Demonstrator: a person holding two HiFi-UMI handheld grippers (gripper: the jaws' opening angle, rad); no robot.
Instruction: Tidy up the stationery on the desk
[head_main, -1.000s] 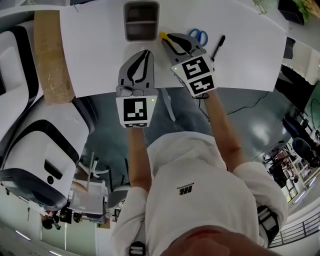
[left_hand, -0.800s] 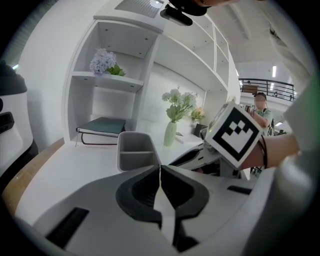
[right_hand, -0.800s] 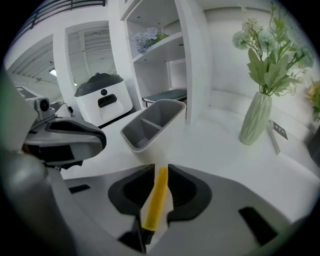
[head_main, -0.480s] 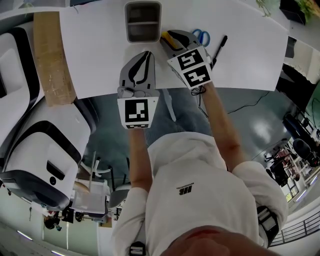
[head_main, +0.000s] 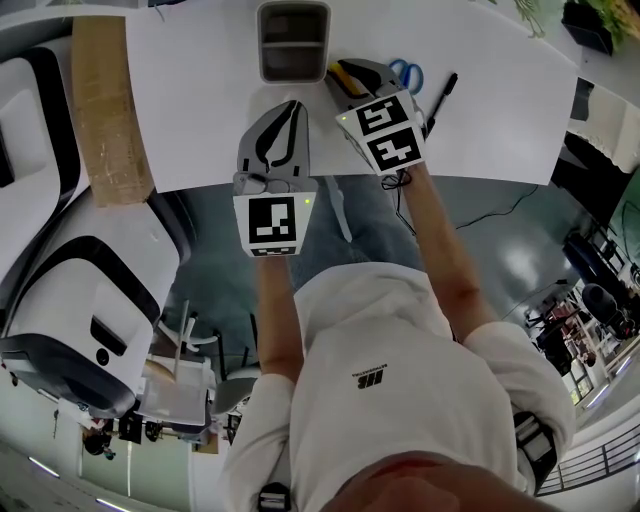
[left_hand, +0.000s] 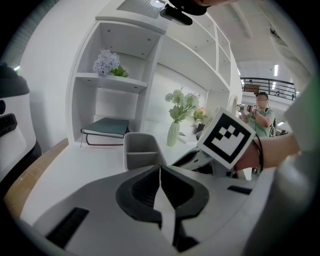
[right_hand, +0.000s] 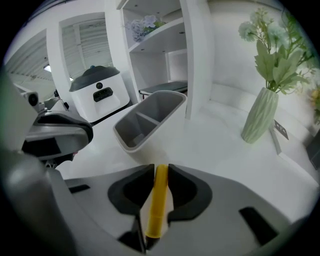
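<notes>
My right gripper (head_main: 342, 77) is shut on a yellow marker (right_hand: 157, 202), whose tip (head_main: 333, 72) pokes out just right of the grey two-compartment organizer (head_main: 291, 40). In the right gripper view the organizer (right_hand: 147, 120) lies ahead and slightly left, both compartments looking empty. My left gripper (head_main: 288, 110) hovers over the desk's near edge below the organizer, jaws shut with nothing between them (left_hand: 160, 172). Blue-handled scissors (head_main: 405, 72) and a black pen (head_main: 439, 94) lie on the white desk right of the right gripper.
A wooden board (head_main: 108, 105) runs along the desk's left side. White shelves hold a dark book (left_hand: 106, 127) and flowers. A pale green vase (right_hand: 260, 118) stands at the back right. A white machine (head_main: 80, 290) sits left of the person.
The right gripper with the yellow marker has moved up and slightly away from me, closer to the organizer's right side. The left gripper has stayed put.
</notes>
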